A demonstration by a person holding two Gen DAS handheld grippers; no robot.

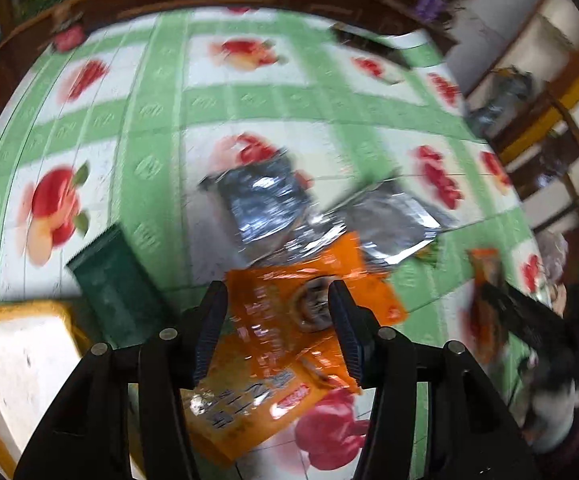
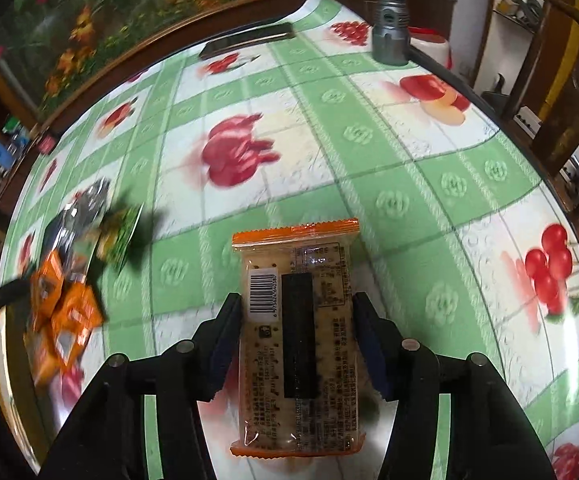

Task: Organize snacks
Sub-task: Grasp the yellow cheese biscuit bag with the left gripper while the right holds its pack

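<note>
**Snack packets between both sets of jaws, pile to the left**

On my right wrist view, the right gripper [image 2: 295,316] straddles a clear cracker packet [image 2: 298,336] with orange crimped ends, lying flat on the tablecloth [image 2: 369,168] with its back face up. I can see a barcode at the packet's upper left, a black stripe down its middle, and blocks of small print I cannot read. The fingers [image 2: 225,344] stand just off the packet's sides; I see no squeeze on the wrapper, so I read this gripper as released around it.

On my left wrist view, heavily blurred, the left gripper [image 1: 277,328] hangs over orange packets [image 1: 297,320] that overlap each other. Large characters run across them, but blur keeps me from reading any. The jaws stand apart with the upper packet between them; whether the pads press it I cannot tell.

Beyond the orange ones lie two silver foil packets [image 1: 265,200], partly overlapping. A dark green packet [image 1: 117,292] lies to the left, beside a yellow-rimmed tray [image 1: 21,344] at the lower left corner. At the right edge of this view the other gripper shows with its orange-ended packet.

Far across the cloth lies a dark flat phone [image 2: 249,40], and a grey metal flashlight [image 2: 389,28] stands near the table's far edge. A wooden chair sits off to the right.
</note>
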